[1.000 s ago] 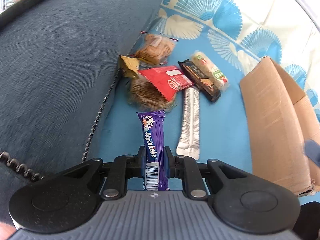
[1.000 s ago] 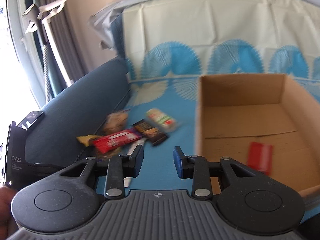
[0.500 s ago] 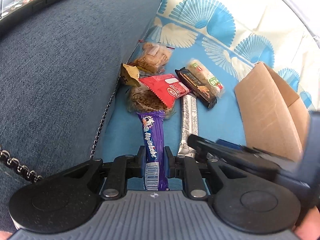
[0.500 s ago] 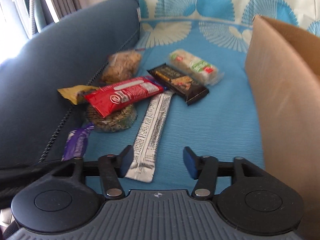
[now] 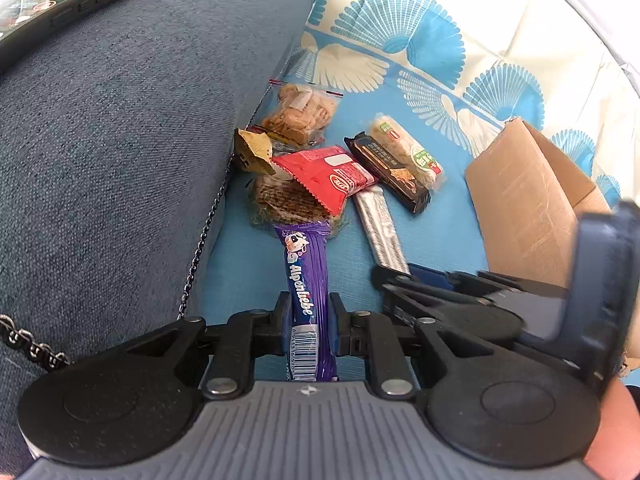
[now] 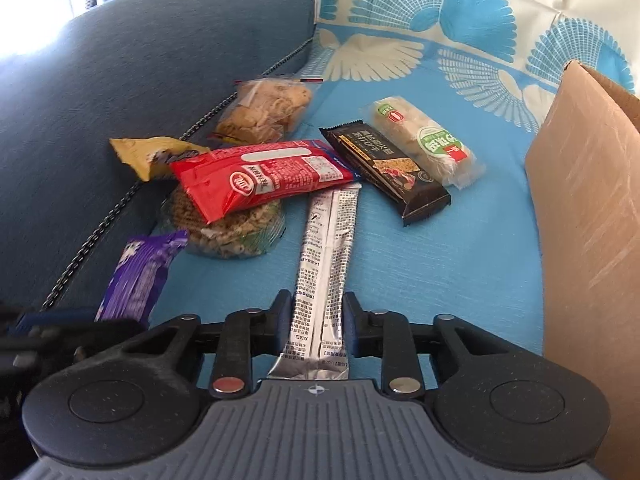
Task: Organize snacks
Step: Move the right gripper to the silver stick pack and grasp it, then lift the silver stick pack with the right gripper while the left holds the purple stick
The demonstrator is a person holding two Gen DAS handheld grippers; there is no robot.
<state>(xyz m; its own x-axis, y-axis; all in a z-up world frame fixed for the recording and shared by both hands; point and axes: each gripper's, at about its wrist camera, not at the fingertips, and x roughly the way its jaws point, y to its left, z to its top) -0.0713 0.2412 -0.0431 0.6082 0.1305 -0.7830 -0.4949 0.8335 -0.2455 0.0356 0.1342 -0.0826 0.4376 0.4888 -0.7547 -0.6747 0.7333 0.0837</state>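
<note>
Blue sofa upholstery (image 6: 132, 60) borders a blue-and-white fan-print cover (image 6: 420, 264) that carries the snack pile. Cardboard box (image 6: 588, 220) stands at 3 o'clock of the pile. Left gripper (image 5: 309, 322) is clamped on the purple Alpenliebe bar (image 5: 306, 272), which lies flat at 6 o'clock of the red packet (image 5: 328, 178). Right gripper (image 6: 316, 322) fingers bracket the silver sachet (image 6: 326, 264) closely; contact cannot be confirmed. Phone (image 5: 60, 12) rests on the armrest at 10 o'clock.

Left gripper (image 5: 309, 322) is lying low, pointing toward 12 o'clock, fingers pinching a purple bar (image 5: 306, 280); right gripper (image 6: 316, 322), sitting at its 3 o'clock, is closing its fingers against a silver stick (image 6: 326, 276).
</note>
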